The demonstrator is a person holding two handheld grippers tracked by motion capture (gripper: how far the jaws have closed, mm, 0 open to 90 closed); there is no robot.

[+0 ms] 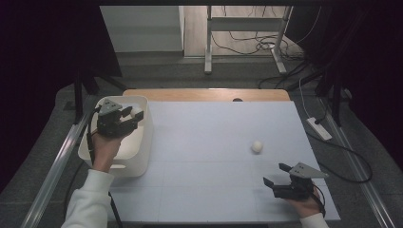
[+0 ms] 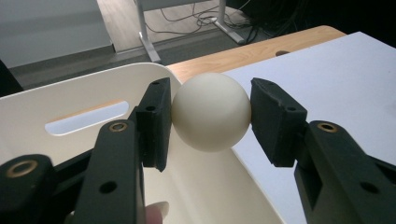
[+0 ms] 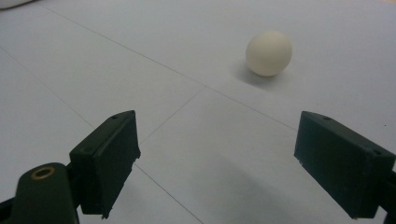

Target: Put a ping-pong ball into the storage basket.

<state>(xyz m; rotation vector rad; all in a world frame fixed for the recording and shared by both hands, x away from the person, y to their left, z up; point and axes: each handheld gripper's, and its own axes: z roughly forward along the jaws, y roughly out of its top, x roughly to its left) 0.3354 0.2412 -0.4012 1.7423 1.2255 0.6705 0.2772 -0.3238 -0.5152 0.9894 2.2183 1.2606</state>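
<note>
The ball (image 2: 211, 111) sat clamped between the two black jaws of the left gripper (image 1: 128, 115), pressed on both sides and held just above the open top of the white bin (image 1: 142, 142). From where I stood, that bin was at the left edge of the white table (image 1: 209, 142), and the person's left hand (image 1: 105, 145) reached up over its near rim. Through the left gripper's own camera the ball hung over the bin's far corner, with the slot handle in the wall behind it and a fingertip showing below. I could not tell whether anything already lay inside.

Further out, a second ball (image 1: 257, 146) rested alone on the table, right of centre and well apart from the bin. The right gripper (image 1: 278, 174) lay low near the front right corner, its jaws spread wide with nothing between them, pointed toward that second ball but still short of it.

By my reckoning the job was partway along: one ball had been carried to the bin and only needed letting go, while the other had not been picked up at all. What was left looked like a drop on the left and a reach, grasp and carry on the right.
</note>
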